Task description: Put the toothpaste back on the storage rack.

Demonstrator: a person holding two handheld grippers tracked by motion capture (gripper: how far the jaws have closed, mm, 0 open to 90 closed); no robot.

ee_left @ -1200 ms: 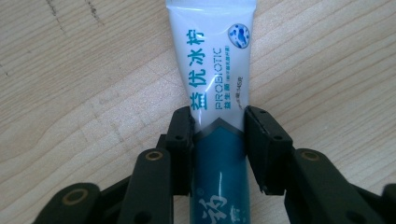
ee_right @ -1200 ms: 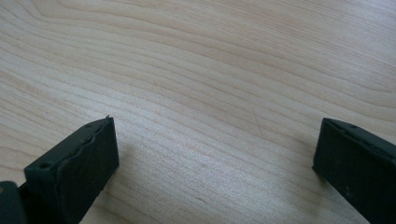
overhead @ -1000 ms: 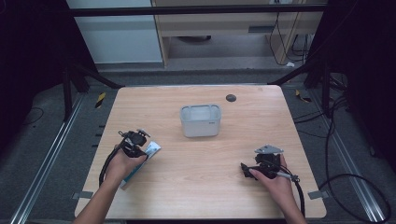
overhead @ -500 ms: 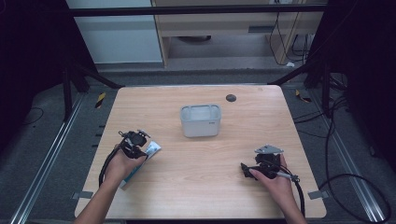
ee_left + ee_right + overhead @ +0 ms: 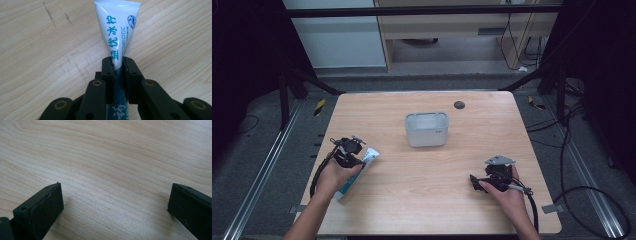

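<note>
Two grippers work over one wooden desk (image 5: pixel 427 170), and the largest thing standing on it is a grey box (image 5: pixel 427 129), open at the top, a little toward the far edge from the middle. A small dark disc (image 5: pixel 459 104) lies near the far edge, beyond the box. Toward the desk's left edge lies the tube (image 5: pixel 357 167), white with blue lettering, its long axis running from the near-left corner up toward the box, crimped flat end pointing that way. The left gripper (image 5: pixel 348 154) is closed around it: in the left gripper view the two black jaws pinch the tube (image 5: pixel 117 40) across its narrow body, with the flat end fanning out past them over bare wood. The right gripper (image 5: pixel 479 181) sits near the right part of the near edge, well apart from the tube; its jaws stand wide in the right gripper view with nothing but wood grain between them. The box lies forward and to the right of the left gripper, roughly along the tube's own axis, so a carry to it would likely fall to the left hand, which is already the one gripping.
</note>
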